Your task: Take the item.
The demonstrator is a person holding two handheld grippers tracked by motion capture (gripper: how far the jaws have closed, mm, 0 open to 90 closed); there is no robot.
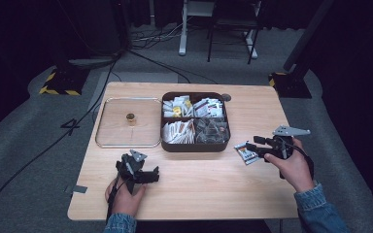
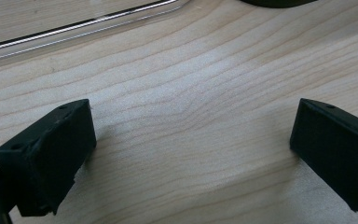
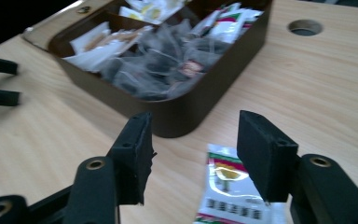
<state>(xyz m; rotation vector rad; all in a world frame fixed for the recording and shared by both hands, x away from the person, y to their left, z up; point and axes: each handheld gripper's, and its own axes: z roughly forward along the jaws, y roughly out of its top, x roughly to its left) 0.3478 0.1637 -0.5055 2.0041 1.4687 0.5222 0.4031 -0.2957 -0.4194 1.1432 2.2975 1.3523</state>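
Right gripper point(image 3: 193, 154): jaws apart over a packet point(image 3: 228, 189) beside the box point(image 3: 186, 114).
Left gripper point(image 2: 189, 149): jaws spread wide above bare counter point(image 2: 191, 70).

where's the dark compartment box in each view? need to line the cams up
High view: the dark compartment box sits centre of the table, right of the clear lid.
Left gripper view: just a sliver of its dark edge at the top, right of centre.
Right gripper view: upper middle, its near corner above the open jaws.
Shared landmark: the clear lid, whose metal-rimmed edge crosses the left gripper view's top left and whose corner shows beyond the box.
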